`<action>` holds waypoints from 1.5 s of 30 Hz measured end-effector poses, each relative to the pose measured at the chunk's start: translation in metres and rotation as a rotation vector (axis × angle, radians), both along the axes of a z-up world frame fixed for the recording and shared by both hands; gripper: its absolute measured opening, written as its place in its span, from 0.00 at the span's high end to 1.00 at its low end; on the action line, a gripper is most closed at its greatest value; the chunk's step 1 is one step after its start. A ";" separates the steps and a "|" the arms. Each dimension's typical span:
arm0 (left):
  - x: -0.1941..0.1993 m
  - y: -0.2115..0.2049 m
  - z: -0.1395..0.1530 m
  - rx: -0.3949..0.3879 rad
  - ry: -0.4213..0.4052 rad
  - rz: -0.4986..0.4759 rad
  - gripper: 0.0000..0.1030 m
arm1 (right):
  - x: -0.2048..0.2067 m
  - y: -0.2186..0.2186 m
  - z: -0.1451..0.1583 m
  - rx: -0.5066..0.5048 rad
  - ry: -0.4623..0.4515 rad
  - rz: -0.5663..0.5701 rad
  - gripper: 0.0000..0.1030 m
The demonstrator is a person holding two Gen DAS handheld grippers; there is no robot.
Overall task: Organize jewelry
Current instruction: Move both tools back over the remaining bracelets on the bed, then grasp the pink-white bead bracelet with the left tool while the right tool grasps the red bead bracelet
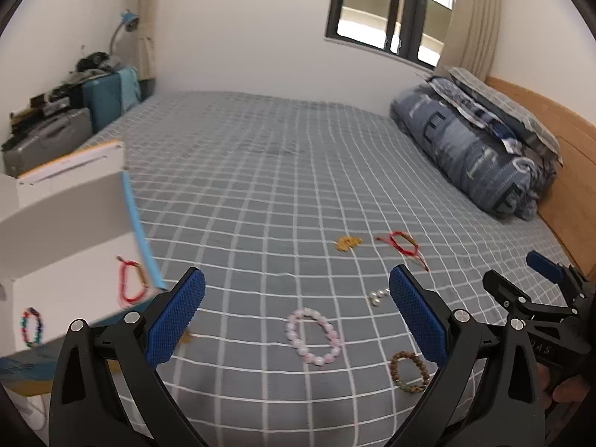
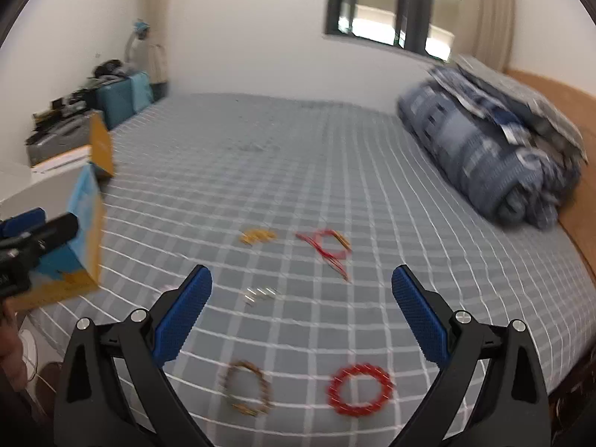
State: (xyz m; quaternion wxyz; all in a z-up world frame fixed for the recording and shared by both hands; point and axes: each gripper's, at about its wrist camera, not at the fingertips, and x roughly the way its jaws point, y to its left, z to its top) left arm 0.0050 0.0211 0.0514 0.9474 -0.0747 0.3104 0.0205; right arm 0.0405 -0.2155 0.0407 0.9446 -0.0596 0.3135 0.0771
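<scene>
A: What are the two grippers doing?

B: The left gripper (image 1: 297,311) is hovering low over the checked bedsheet (image 1: 260,193), jaws spread wide, gripping nothing. The right gripper (image 2: 301,314) is likewise gaping wide and carrying nothing.

A: Where is the jewelry lying?

B: In the left wrist view, a pink bead bracelet (image 1: 313,336) is sitting at lower centre between the fingers, a brown bead bracelet (image 1: 408,371) is lying lower right of it, and small silver pieces (image 1: 377,296) are resting just above. Farther up, a yellow piece (image 1: 348,243) and a red cord bracelet (image 1: 404,246) are lying side by side.

A: And the box?

B: A white open box (image 1: 70,238) is occupying the left edge, holding a red cord bracelet (image 1: 131,278) and a multicoloured bead bracelet (image 1: 32,326). In the right wrist view, a red bead bracelet (image 2: 359,389) is lying at lower centre, blurred.
</scene>
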 end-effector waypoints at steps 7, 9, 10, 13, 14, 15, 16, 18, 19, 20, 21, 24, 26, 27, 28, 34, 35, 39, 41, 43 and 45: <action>0.023 -0.016 -0.043 0.009 0.068 -0.016 0.05 | 0.007 -0.040 -0.051 0.028 0.115 -0.051 0.09; 0.029 -0.020 -0.057 0.008 0.092 -0.022 0.05 | 0.007 -0.046 -0.064 0.030 0.139 -0.060 0.09; 0.032 -0.021 -0.062 0.006 0.102 -0.024 0.05 | 0.004 -0.047 -0.069 0.029 0.147 -0.062 0.09; 0.038 -0.023 -0.082 0.025 0.126 -0.024 0.05 | 0.002 -0.050 -0.086 0.030 0.170 -0.081 0.09; 0.038 -0.023 -0.086 0.029 0.132 -0.031 0.05 | 0.002 -0.051 -0.091 0.034 0.173 -0.085 0.09; 0.040 -0.023 -0.089 0.032 0.137 -0.037 0.05 | 0.002 -0.051 -0.095 0.037 0.175 -0.090 0.09; 0.042 -0.024 -0.096 0.039 0.149 -0.039 0.05 | 0.002 -0.052 -0.101 0.039 0.178 -0.098 0.09; 0.045 -0.023 -0.106 0.037 0.168 -0.041 0.05 | 0.003 -0.051 -0.112 0.032 0.197 -0.106 0.09; 0.046 -0.022 -0.111 0.034 0.177 -0.039 0.05 | 0.003 -0.051 -0.118 0.030 0.205 -0.106 0.09; 0.048 -0.021 -0.116 0.028 0.188 -0.037 0.05 | 0.004 -0.051 -0.121 0.027 0.214 -0.106 0.09; 0.050 -0.020 -0.121 0.019 0.199 -0.036 0.05 | 0.005 -0.052 -0.127 0.018 0.228 -0.108 0.09; 0.055 -0.013 -0.134 -0.020 0.233 -0.036 0.05 | 0.011 -0.055 -0.143 0.016 0.282 -0.101 0.09; 0.057 -0.013 -0.138 -0.015 0.241 -0.035 0.05 | 0.015 -0.058 -0.150 0.030 0.323 -0.094 0.09; 0.058 -0.014 -0.140 -0.004 0.246 -0.036 0.05 | 0.015 -0.059 -0.150 0.038 0.323 -0.094 0.09; 0.059 -0.015 -0.142 0.001 0.250 -0.035 0.05 | 0.015 -0.059 -0.150 0.039 0.321 -0.094 0.09; 0.065 -0.014 -0.153 0.011 0.290 -0.019 0.06 | 0.013 -0.058 -0.152 0.029 0.323 -0.100 0.09; 0.066 -0.014 -0.155 0.007 0.300 -0.018 0.06 | 0.013 -0.058 -0.152 0.029 0.323 -0.100 0.09; 0.068 -0.016 -0.157 0.020 0.306 -0.022 0.06 | 0.015 -0.057 -0.152 0.020 0.325 -0.100 0.09; 0.068 -0.015 -0.157 0.015 0.315 -0.024 0.07 | 0.016 -0.056 -0.152 0.017 0.325 -0.102 0.09; 0.069 -0.014 -0.156 0.014 0.321 -0.021 0.11 | 0.016 -0.056 -0.153 0.015 0.325 -0.103 0.09; 0.067 -0.012 -0.156 0.015 0.324 -0.013 0.16 | 0.016 -0.056 -0.152 0.014 0.325 -0.102 0.10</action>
